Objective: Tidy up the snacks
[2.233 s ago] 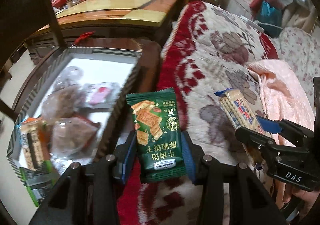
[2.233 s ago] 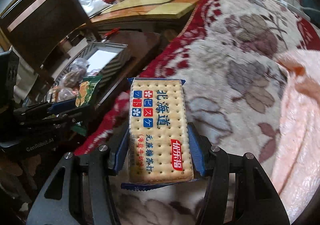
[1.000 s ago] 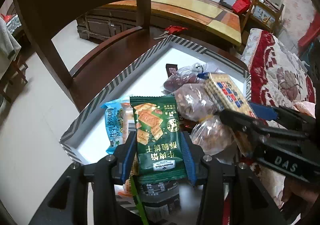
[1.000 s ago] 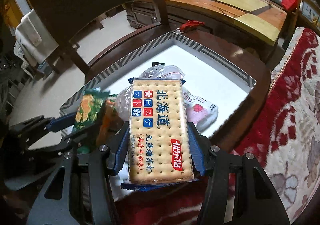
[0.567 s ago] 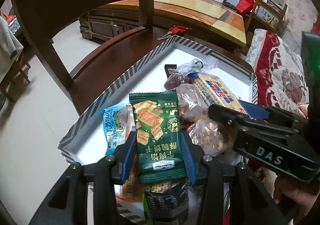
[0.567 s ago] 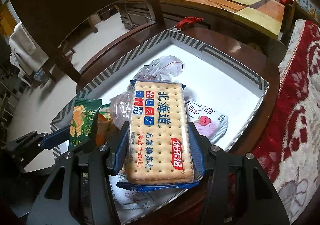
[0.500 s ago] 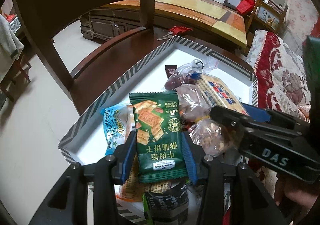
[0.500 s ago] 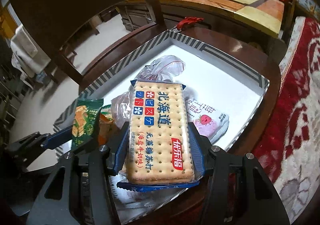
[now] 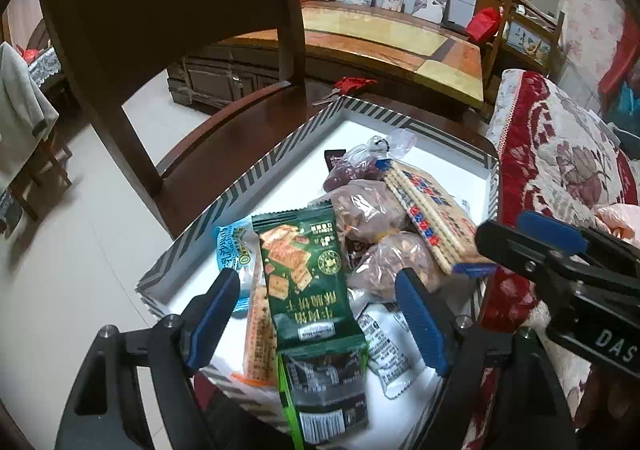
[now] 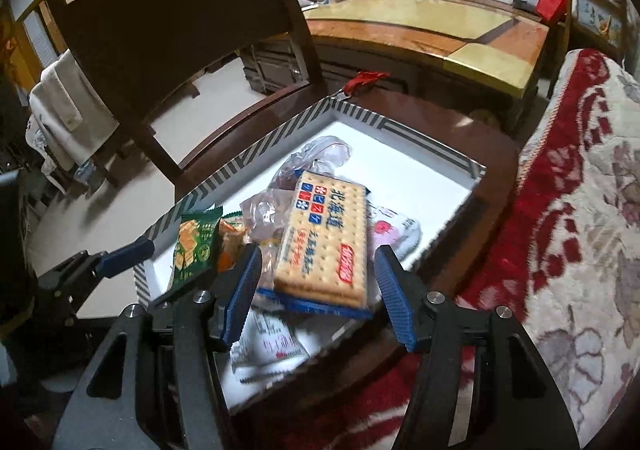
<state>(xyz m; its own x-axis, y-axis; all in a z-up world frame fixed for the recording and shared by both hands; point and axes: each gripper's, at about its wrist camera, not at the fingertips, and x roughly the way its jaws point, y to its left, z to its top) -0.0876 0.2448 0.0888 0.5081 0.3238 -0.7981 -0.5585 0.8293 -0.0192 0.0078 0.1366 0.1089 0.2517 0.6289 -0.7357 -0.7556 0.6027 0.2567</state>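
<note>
A white tray with a striped rim (image 9: pixel 256 178) (image 10: pixel 256 154) sits on a dark wooden chair seat and holds several snack packets. My left gripper (image 9: pixel 320 314) is open; the green cracker packet (image 9: pixel 308 274) lies loose between its jaws on the pile, also showing in the right wrist view (image 10: pixel 196 246). My right gripper (image 10: pixel 316 290) is open; the cream cracker pack with blue ends (image 10: pixel 328 250) lies tilted on the clear bags, free of the pads, and shows in the left wrist view (image 9: pixel 432 218).
Clear bags of brown snacks (image 9: pixel 368 206), a blue packet (image 9: pixel 232 246) and a pink-and-white packet (image 10: pixel 392 230) lie in the tray. The chair back (image 10: pixel 176 10) rises behind it. A red-and-cream blanket (image 10: pixel 580 210) lies to the right. A wooden table (image 9: pixel 400 46) stands behind.
Both grippers have opened over the tray. The green packet and the cream cracker pack have dropped from the jaws onto the pile.
</note>
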